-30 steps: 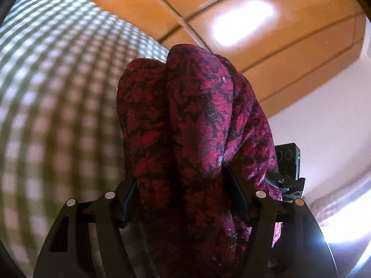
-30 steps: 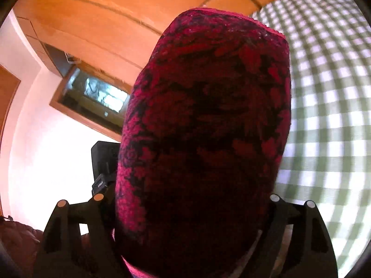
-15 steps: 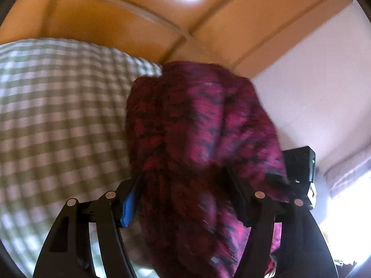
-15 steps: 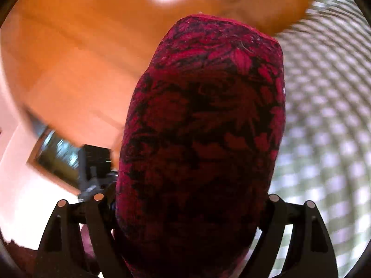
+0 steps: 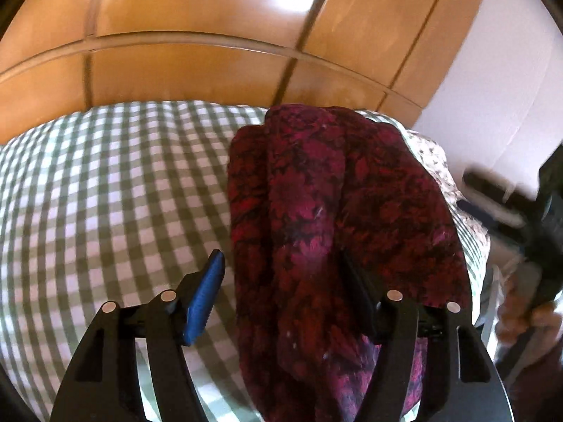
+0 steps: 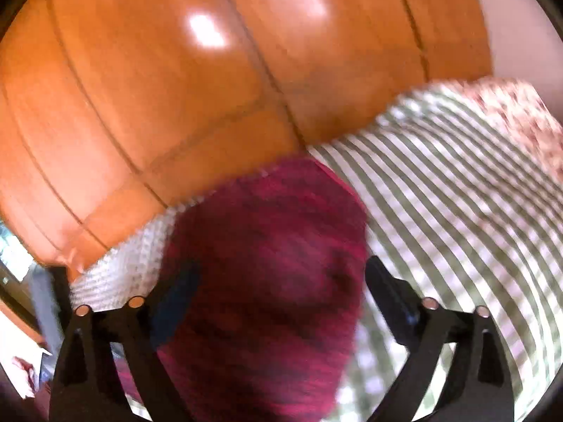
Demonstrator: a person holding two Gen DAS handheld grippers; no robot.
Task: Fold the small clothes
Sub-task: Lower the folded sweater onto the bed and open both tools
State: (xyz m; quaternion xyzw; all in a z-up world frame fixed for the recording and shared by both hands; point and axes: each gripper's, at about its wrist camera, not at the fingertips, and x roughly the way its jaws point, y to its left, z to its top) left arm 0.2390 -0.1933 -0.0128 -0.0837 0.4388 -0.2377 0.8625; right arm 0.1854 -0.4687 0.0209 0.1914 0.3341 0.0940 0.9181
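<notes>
Green-and-white checked bedspread (image 5: 105, 190) below glossy orange wood panelling (image 5: 211, 70). Crimson patterned fabric garment (image 5: 327, 211) at 12; bedspread open toward 9. Left gripper (image 5: 281, 274) spread; right gripper (image 6: 281, 281) spread, blurred.

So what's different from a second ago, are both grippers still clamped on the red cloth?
No. Both the left gripper and right gripper have opened, letting go of the red cloth, which now drapes between the fingers. Both views tilted down toward the checked bedspread. The wooden wardrobe is unchanged.
</notes>
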